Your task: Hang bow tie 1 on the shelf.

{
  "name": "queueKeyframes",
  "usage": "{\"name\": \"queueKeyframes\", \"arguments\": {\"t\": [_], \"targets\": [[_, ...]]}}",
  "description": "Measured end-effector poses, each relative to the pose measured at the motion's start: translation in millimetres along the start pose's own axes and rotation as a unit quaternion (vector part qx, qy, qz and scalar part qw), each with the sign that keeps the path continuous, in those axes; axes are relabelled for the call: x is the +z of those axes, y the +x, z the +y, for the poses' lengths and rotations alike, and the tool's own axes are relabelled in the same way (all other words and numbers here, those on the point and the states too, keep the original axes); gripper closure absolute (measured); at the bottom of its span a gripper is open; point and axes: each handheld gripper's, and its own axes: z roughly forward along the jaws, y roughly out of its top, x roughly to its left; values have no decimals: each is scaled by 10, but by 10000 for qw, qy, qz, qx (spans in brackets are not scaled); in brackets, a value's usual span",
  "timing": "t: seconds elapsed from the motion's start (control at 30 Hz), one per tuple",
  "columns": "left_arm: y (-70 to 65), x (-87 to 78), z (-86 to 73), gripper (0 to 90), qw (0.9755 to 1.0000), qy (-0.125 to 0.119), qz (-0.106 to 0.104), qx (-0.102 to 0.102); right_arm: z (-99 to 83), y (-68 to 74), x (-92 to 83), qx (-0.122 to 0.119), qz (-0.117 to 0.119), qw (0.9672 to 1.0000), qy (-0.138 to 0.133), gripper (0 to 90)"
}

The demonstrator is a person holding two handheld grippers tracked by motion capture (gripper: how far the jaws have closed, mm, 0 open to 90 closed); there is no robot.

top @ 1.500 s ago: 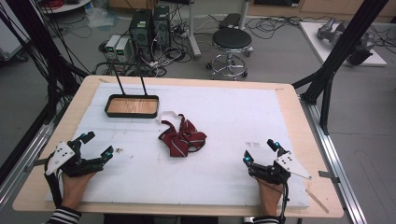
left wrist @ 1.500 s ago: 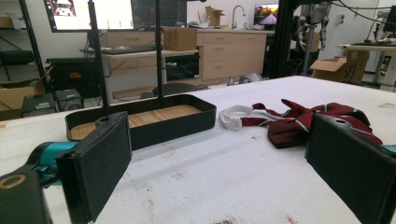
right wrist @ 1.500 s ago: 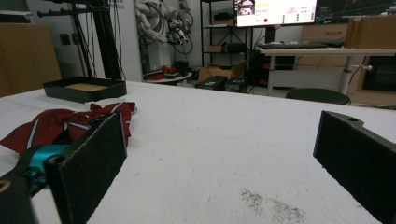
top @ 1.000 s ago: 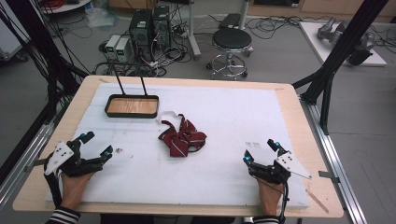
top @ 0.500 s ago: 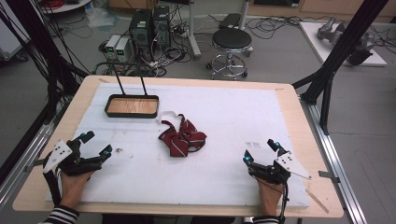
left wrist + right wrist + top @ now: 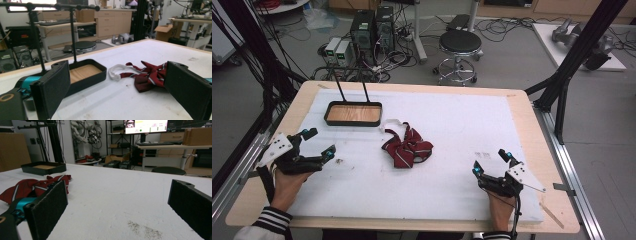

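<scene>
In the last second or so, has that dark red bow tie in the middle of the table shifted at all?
No. The bow tie lies the same way, just right of and in front of the black tray, with both tools apart from it.

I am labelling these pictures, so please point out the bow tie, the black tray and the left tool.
bow tie (image 6: 408, 148): high view, on the dark red striped cloth.
black tray (image 6: 327, 114): high view, on its left rim.
left tool (image 6: 320, 142): high view, midway between its two fingertips.
</scene>
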Motion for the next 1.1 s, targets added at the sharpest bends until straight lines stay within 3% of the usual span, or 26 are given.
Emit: {"name": "queueKeyframes", "arguments": {"t": [0.47, 0.77, 1.1], "targets": [[-61, 342, 456, 80, 9962, 654, -430, 382, 0, -2, 1, -9, -5, 10000, -8, 17], [-167, 647, 639, 80, 9879, 1209, -648, 725, 1, -8, -1, -8, -4, 10000, -8, 17], [-264, 1018, 761, 80, 9756, 1769, -923, 921, 1, -9, -2, 31, -13, 10000, -15, 17]]}}
